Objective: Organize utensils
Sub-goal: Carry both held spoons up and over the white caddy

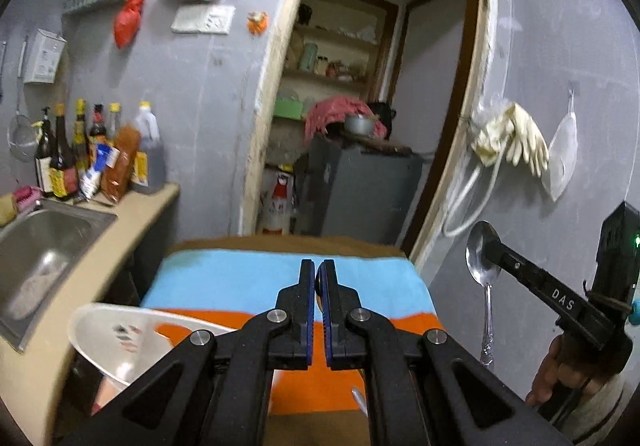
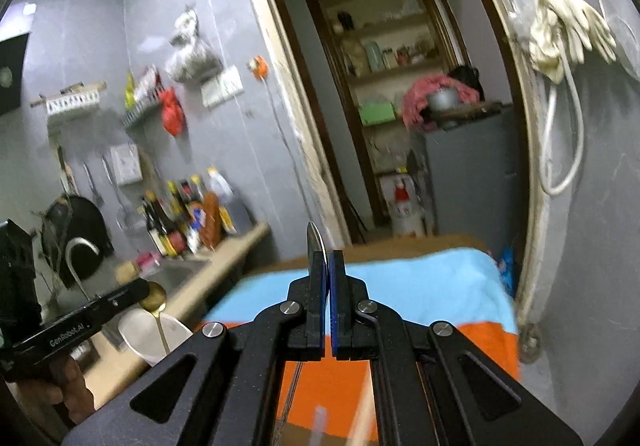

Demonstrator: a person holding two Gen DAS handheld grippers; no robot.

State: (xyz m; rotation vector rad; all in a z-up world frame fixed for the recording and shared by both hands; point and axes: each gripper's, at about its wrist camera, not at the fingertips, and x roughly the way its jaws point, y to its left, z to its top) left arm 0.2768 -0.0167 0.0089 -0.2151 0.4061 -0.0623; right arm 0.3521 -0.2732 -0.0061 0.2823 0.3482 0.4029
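Our left gripper (image 1: 318, 270) is clenched on a gold spoon (image 2: 154, 300), its handle hanging below the fingers. Our right gripper (image 2: 328, 260) grips a silver spoon (image 1: 483, 260) by the bowl, which pokes above the fingertips. Below both lies a blue-and-orange cloth (image 1: 360, 286).

A brown table (image 1: 280, 242) fills the lower centre of both views. A cloth (image 1: 360, 286) lies flat on it, in 2 bands: light blue at the far end, orange nearer the camera. At lower left, a white plastic container (image 1: 120, 330) overlaps the table's left edge.
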